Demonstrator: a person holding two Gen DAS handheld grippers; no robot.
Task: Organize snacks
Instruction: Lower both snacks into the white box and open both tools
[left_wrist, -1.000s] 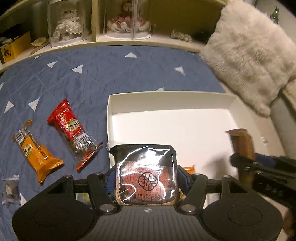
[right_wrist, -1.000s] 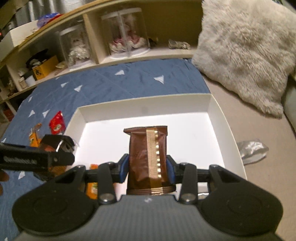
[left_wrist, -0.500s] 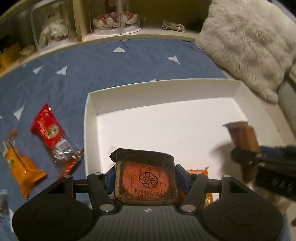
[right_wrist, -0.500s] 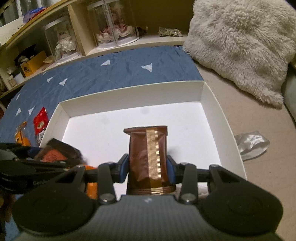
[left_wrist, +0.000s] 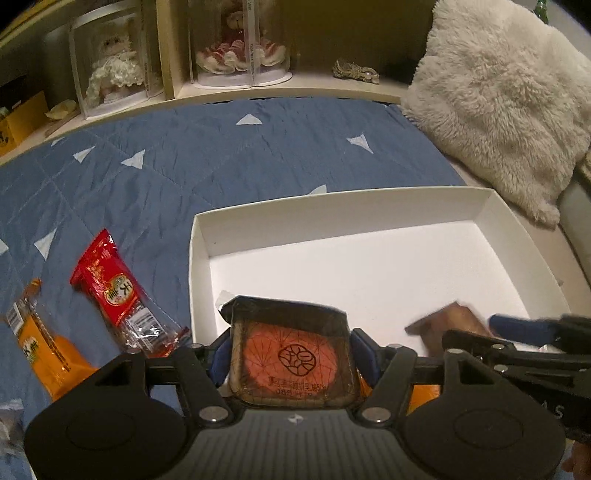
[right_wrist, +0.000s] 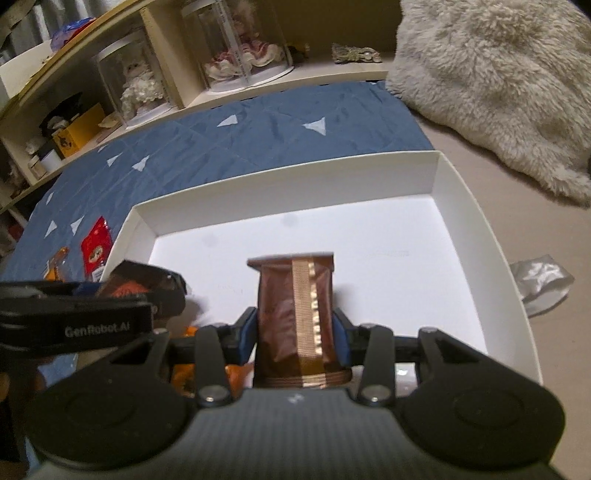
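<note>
So both grippers are loaded up over the white cardboard box (left_wrist: 343, 206). The left gripper (left_wrist: 291, 354) is clamped on a dark-wrapped snack with an orange face (left_wrist: 293, 354), held over the box's near-left corner. The right gripper (right_wrist: 295, 325) is pinching a brown wrapper with a gold strip (right_wrist: 299, 314), upright between the blue pads, over the near side of the box floor.

Inside the box the white floor is mostly bare. There's something orange (right_wrist: 236, 373) down by the near edge under the grippers, but too hidden to say what it is.

Outside the box, on the blue quilt with white triangles (left_wrist: 221, 158), a red snack packet (left_wrist: 110, 288) lies just beside the left wall, and an orange snack packet (left_wrist: 44, 347) sits a bit further left. A crinkly silver wrapper (right_wrist: 539, 280) is on the beige surface next to the box's right wall.

A fluffy white pillow (left_wrist: 498, 99) sits beyond the box's far right corner, and dolls in clear cases (left_wrist: 240, 44) stand on the shelf behind.
</note>
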